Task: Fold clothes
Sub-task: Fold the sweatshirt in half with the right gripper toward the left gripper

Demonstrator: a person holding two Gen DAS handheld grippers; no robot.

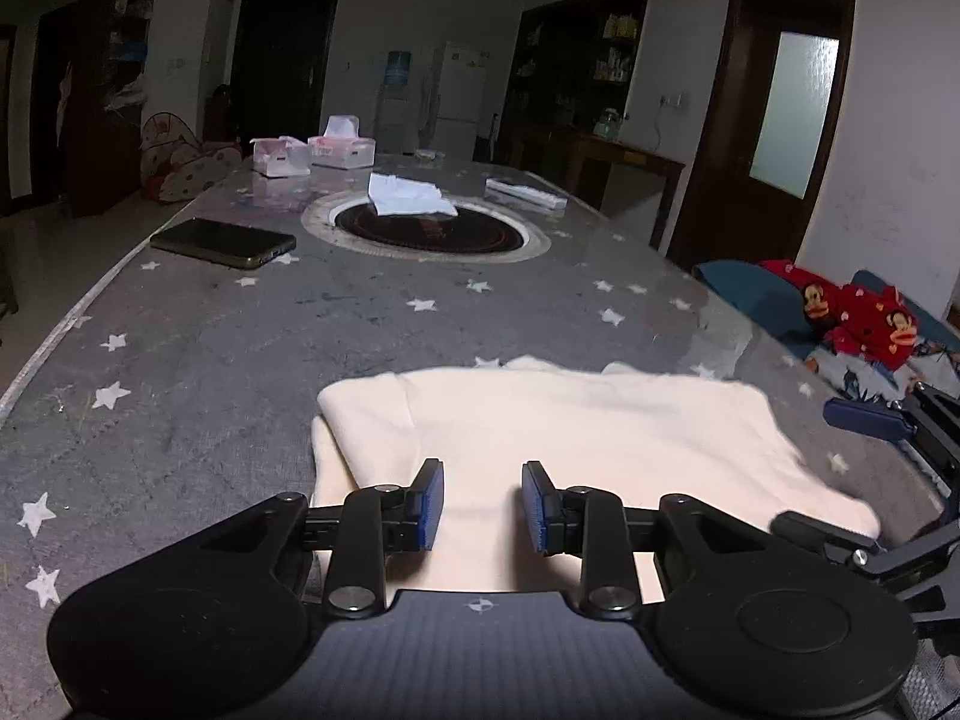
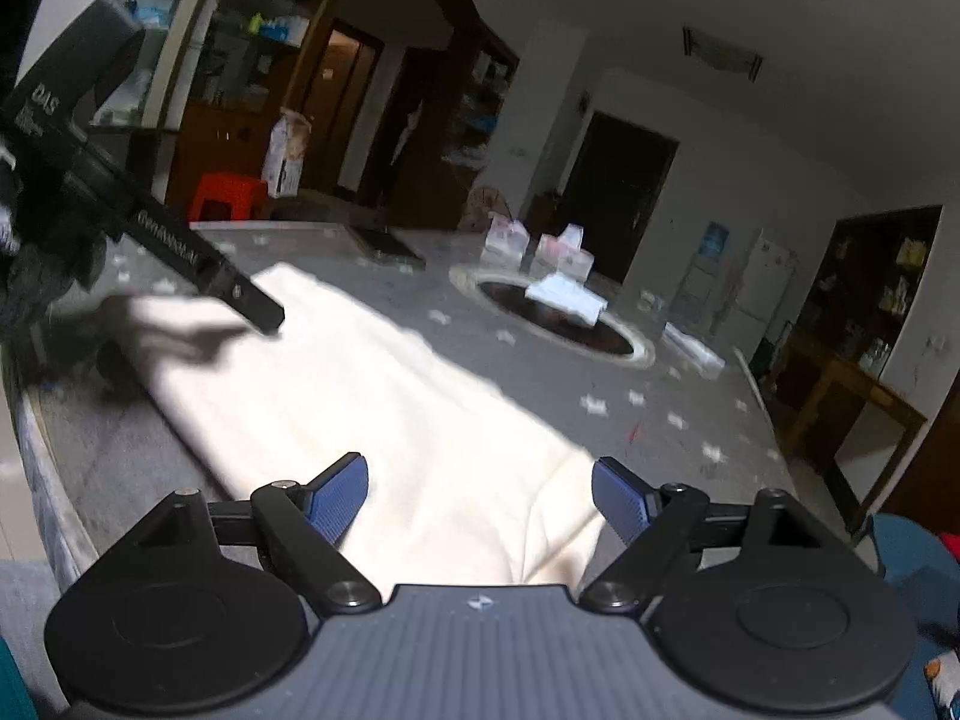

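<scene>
A cream garment [image 1: 576, 438] lies folded on the grey star-patterned table [image 1: 240, 348] near its front edge. My left gripper [image 1: 482, 507] is open just above the garment's near edge, with nothing between its blue pads. In the right wrist view the same garment [image 2: 372, 396] stretches away to the left. My right gripper [image 2: 480, 495] is open wide over the garment's near end and holds nothing. The right gripper also shows at the right edge of the left wrist view [image 1: 888, 456], beside the garment. The left gripper's body [image 2: 120, 216] shows at upper left in the right wrist view.
A dark phone [image 1: 223, 242] lies at the table's left. A round dark inset [image 1: 427, 231] in the middle has white cloth [image 1: 408, 197] on it. Tissue boxes [image 1: 312, 153] stand at the far end. Red monkey-print clothes [image 1: 858, 312] lie off the table's right.
</scene>
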